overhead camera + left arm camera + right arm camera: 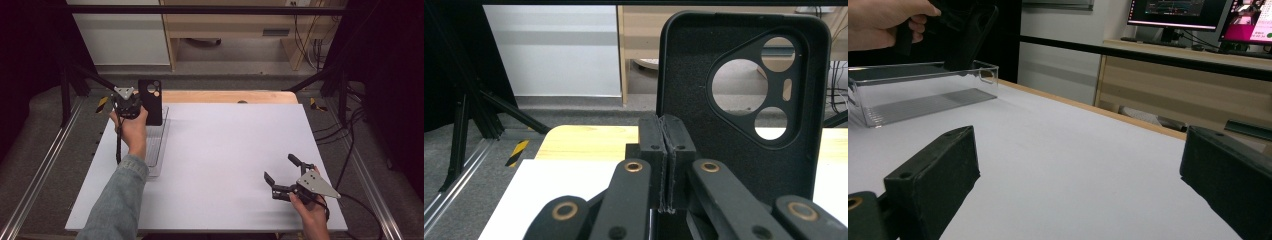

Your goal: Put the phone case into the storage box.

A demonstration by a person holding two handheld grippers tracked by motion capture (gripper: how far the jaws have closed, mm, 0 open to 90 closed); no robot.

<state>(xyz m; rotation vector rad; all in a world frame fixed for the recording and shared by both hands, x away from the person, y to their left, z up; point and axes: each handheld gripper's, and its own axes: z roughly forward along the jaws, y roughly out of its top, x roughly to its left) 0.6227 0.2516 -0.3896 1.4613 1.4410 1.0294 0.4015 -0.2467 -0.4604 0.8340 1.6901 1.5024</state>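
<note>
Left gripper (131, 102) fingers pinched together, arm outstretched; right gripper (281, 173) fingers spread wide.

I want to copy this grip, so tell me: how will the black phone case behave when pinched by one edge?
The phone case is a thin empty shell, so probably light. Held upright by its edge in the left gripper, it keeps its shape, so likely fairly stiff, though the camera cut-outs may flex. Its matte surface suggests little slipping.

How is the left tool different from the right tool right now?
The left tool has its jaws shut on a black phone case, held upright over the far end of a clear plastic tray; the right tool has its jaws wide open with nothing between them. The left tool is at the table's far left, the right tool near its front right corner. Both are black and hand-held.
</note>
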